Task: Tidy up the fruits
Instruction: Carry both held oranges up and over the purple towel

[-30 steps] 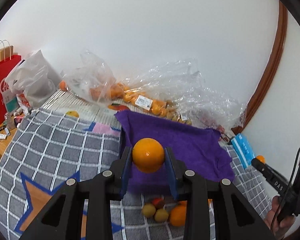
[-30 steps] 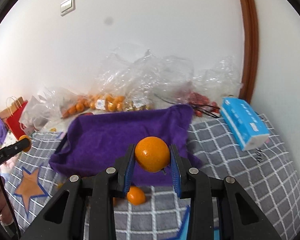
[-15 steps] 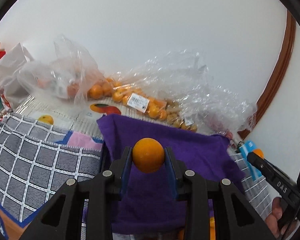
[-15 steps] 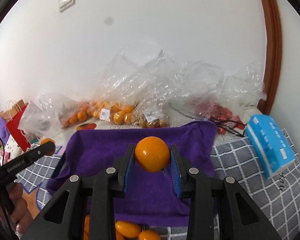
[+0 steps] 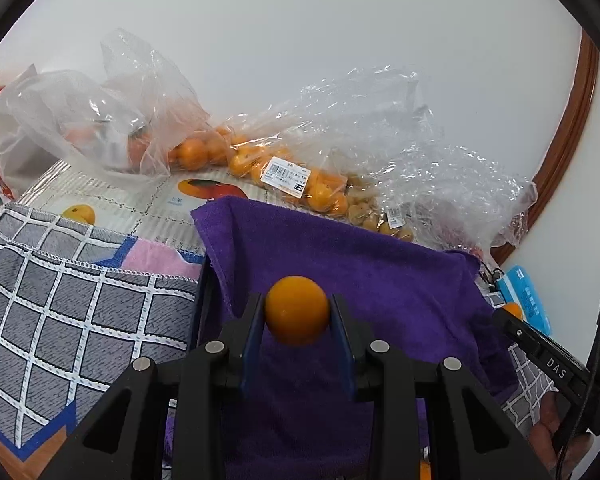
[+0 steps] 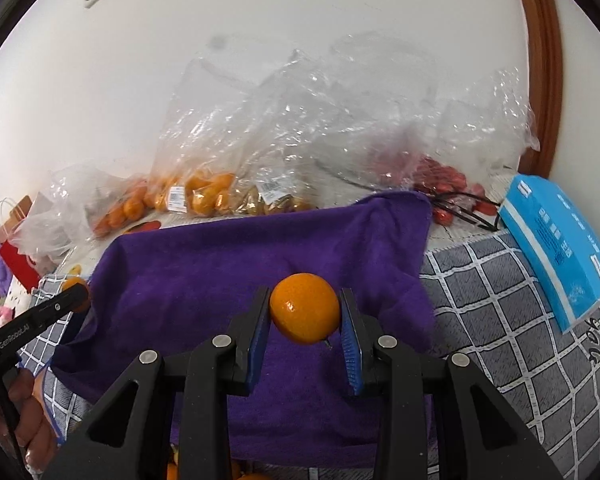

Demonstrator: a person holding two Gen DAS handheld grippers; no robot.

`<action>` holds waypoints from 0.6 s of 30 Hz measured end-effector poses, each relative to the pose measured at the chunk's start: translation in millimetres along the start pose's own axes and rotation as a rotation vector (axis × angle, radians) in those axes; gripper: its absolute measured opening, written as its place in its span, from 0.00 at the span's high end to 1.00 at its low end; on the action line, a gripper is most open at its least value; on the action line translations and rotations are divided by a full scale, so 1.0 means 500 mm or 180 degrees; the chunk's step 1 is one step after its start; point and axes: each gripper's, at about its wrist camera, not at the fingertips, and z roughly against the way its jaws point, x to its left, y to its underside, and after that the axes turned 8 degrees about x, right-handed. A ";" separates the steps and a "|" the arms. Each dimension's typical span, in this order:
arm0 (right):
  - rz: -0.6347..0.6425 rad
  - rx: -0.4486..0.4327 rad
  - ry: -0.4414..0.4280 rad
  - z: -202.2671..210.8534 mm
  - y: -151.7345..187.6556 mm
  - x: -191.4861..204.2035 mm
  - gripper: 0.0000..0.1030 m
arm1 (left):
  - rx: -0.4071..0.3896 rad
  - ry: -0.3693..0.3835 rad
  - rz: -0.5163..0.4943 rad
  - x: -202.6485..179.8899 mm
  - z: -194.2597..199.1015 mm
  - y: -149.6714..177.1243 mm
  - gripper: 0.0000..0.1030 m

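My left gripper (image 5: pixel 297 312) is shut on a smooth orange (image 5: pixel 297 309) and holds it above the purple cloth (image 5: pixel 380 280) that drapes a raised surface. My right gripper (image 6: pixel 305 314) is shut on another orange (image 6: pixel 305 307), also above the purple cloth (image 6: pixel 228 272). The right gripper's tip with its orange shows at the right edge of the left wrist view (image 5: pixel 512 312). The left gripper's tip shows at the left of the right wrist view (image 6: pixel 74 294). A few loose oranges (image 6: pixel 172 470) lie below the cloth's near edge.
Clear plastic bags of oranges (image 5: pixel 284 176) and small brown fruit (image 6: pixel 268 200) lie against the white wall behind the cloth. Red fruit (image 6: pixel 440 184) lies at the back right. A blue tissue pack (image 6: pixel 560 248) rests on the grey checked cover (image 6: pixel 500 320).
Both grippers have moved forward over the purple cloth, each still holding its orange. The loose fruit on the cover has dropped almost out of view.
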 end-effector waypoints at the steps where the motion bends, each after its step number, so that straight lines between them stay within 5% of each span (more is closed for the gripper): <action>1: 0.0012 -0.0002 0.0011 -0.003 0.001 -0.001 0.68 | 0.0004 0.0001 -0.0003 -0.001 -0.002 0.001 0.70; 18: 0.0066 0.0186 0.0117 -0.067 0.026 0.004 0.68 | 0.0215 -0.0089 -0.0187 -0.015 -0.049 0.012 0.70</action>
